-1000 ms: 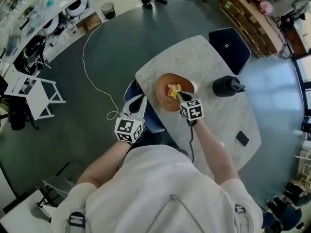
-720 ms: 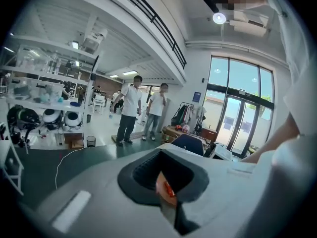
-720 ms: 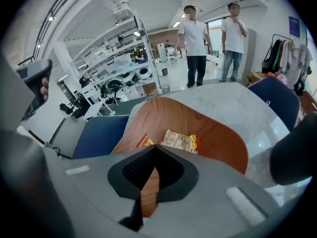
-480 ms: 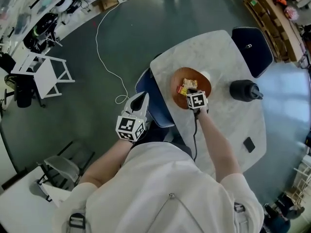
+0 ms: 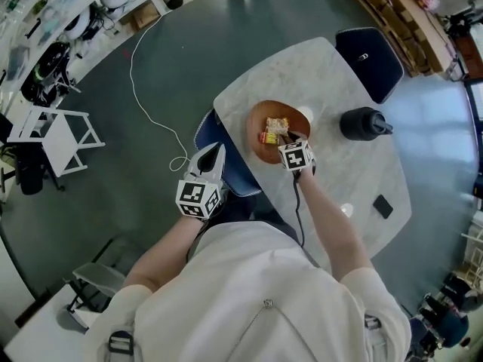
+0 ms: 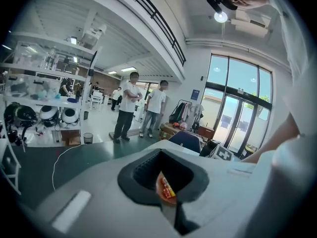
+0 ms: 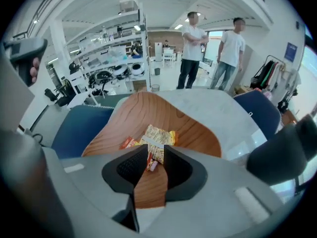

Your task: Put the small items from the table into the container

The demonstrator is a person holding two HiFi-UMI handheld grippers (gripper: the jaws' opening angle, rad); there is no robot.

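Snack packets (image 5: 275,127), yellow and red crinkly ones, are sitting in the round brown wooden bowl (image 5: 255,138) near the edge of the white marble bench (image 5: 302,74). Right hand-held gripper (image 7: 156,148) is hanging right over the bowl, pointing steeply down. Its jaws are opening, with a small red-and-pink wrapped sweet (image 7: 152,164) lying loose between them. Left hand-held gripper (image 5: 219,149) is hovering just off the bench edge, jaw tips together, gripping nothing.

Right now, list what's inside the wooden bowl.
Inside the wooden bowl: a yellow snack packet, a red packet beside it, and a small sweet between the right gripper's opening jaws. The gripper covers the bowl's near part.
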